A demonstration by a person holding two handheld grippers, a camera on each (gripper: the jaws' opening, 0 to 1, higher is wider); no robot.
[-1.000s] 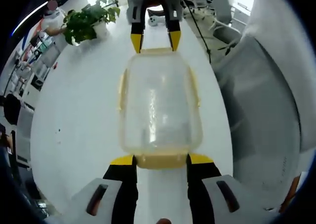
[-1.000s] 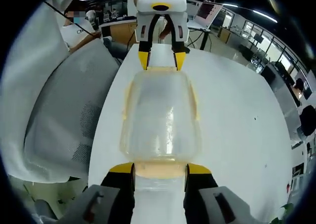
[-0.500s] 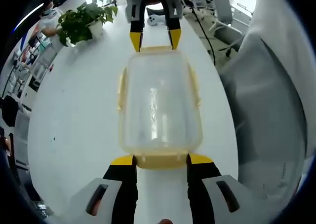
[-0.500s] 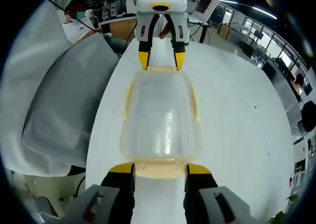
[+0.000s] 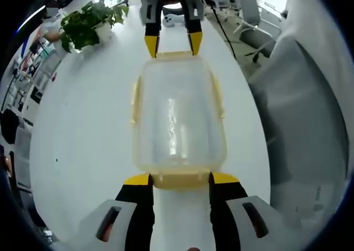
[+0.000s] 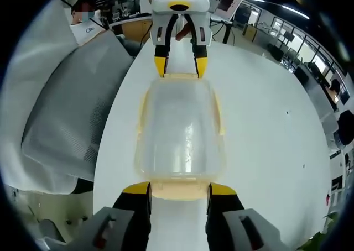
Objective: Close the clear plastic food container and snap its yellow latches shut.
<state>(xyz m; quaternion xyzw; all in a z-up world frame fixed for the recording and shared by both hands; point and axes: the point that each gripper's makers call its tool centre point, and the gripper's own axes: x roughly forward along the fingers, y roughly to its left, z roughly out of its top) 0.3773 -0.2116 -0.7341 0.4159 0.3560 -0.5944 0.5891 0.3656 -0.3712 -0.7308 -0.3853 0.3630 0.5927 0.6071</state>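
You are aiming the left gripper view down along the white tabletop (image 5: 83,129), close over one short end of the clear plastic food container with yellow latches (image 5: 178,115). You are pointing the right gripper view at it from the opposite end, equally near. Both views are sharing the container (image 6: 180,126), the tabletop (image 6: 260,124) and each other's gripper.
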